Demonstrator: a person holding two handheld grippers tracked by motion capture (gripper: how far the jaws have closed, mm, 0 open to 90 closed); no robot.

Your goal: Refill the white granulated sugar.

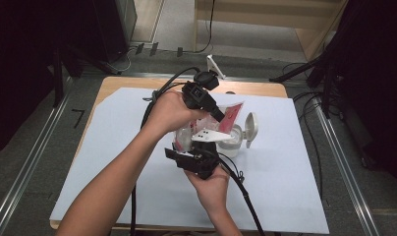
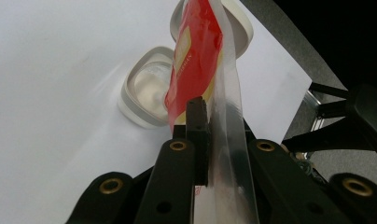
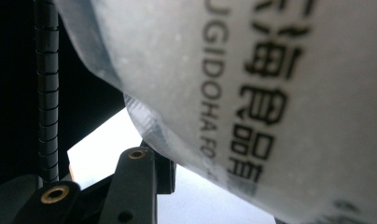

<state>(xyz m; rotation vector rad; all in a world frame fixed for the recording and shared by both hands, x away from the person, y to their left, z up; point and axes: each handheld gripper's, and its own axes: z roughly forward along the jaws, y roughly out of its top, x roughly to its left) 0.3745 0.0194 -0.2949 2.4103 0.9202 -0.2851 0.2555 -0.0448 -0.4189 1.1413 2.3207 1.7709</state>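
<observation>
Even overhead light is seen on the white table sheet (image 1: 137, 162) with soft shadows and dark surroundings, glare washes out the sheet in the left gripper view, and the pouch (image 3: 280, 93) is rendered close and slightly blurred, with 1 dim jaw, in the right gripper view.

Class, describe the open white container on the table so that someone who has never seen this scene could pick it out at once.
Start at the white sheet covering the table, then look just right of the two grippers at its middle. There sits the white container, squarish with rounded corners and pale inside. Unlike the red and clear packet held above it, it rests on the sheet, its hinged lid standing open on its right side.
</observation>
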